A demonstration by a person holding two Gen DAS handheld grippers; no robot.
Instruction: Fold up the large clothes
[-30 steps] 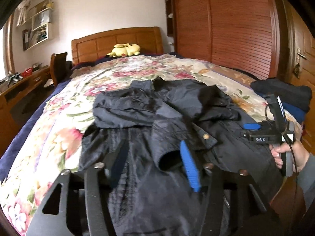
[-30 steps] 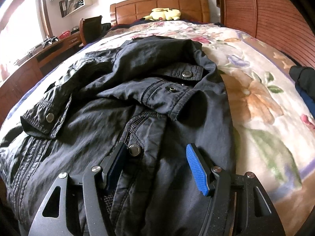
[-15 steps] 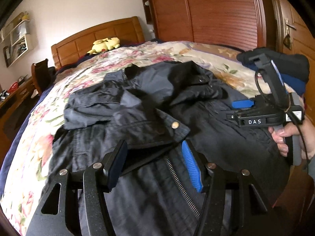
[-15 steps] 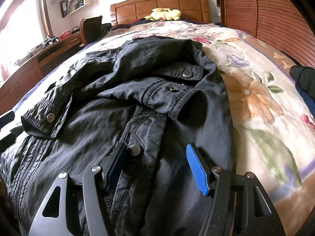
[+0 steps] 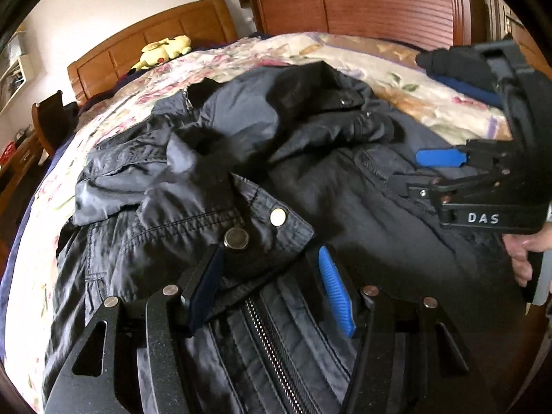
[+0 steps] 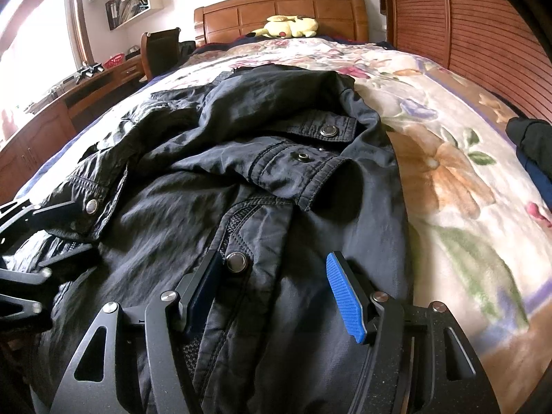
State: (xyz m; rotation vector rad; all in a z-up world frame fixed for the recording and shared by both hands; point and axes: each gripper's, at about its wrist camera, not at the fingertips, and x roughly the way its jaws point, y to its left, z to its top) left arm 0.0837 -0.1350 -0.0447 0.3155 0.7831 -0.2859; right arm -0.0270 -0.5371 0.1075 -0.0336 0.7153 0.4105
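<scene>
The dark navy crinkled nylon jacket (image 6: 241,158) lies rumpled on the bed w/ the floral quilt (image 6: 448,158), collar end toward the wooden headboard (image 6: 279,10), zipper (image 5: 276,345) open and running down toward me.

My left gripper (image 5: 269,283) sits low over the front edge, jaws spread, straddling a flap w/ a metal snap button (image 5: 236,238). The pads aren't pressing the cloth, so nothing pinched. My right gripper (image 6: 276,286) is likewise spread over the other front panel, next to another snap (image 6: 236,262), holding nothing (my hand (image 5: 524,255) shows at the edge of the left view).

Step, as I read it: pre-grasp, picking hold points on the hem/front edges before any fold. No fold made yet, sleeves look bunched across the chest.

Next move prob needs both tools lowered so each catches one layer edge, then closed firmly. The nylon looks slippery, and a snap or zipper teeth between the pads could spoil the grip, so I'd aim beside them.
</scene>
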